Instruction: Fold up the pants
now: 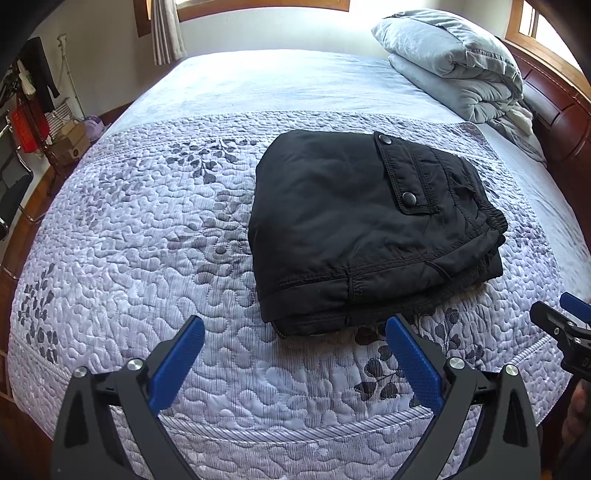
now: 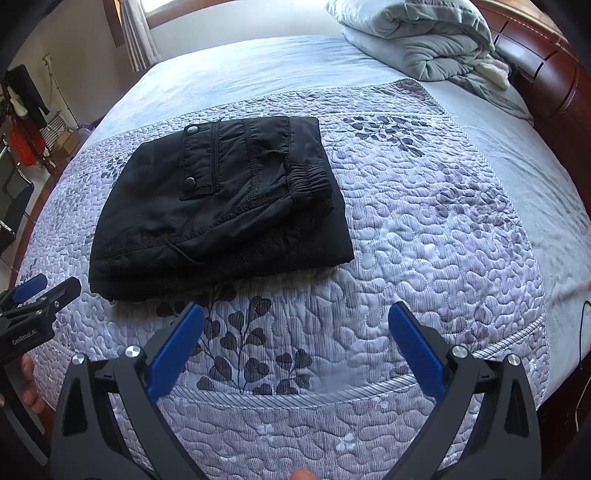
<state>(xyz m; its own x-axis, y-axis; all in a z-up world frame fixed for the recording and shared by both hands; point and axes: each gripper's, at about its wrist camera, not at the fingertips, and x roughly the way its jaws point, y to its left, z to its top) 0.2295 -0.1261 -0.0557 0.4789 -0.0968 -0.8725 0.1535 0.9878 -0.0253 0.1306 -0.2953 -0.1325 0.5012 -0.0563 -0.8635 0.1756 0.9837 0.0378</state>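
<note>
Pants (image 1: 354, 221): matt black cloth, metal snaps. Bedspread (image 1: 147, 240): quilted, textured cloth. Headboard (image 1: 554, 107): glossy wood.

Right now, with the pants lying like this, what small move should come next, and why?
Probably just draw both grippers back. The pants already lie as a compact folded stack on the quilt, and the left gripper and right gripper are open, holding nothing.

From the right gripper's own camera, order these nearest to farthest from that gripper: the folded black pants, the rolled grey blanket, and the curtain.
1. Folded black pants, just ahead and left of the open right gripper.
2. Rolled grey blanket, far end of the bed, right.
3. Curtain, beyond the bed, upper left.
</note>
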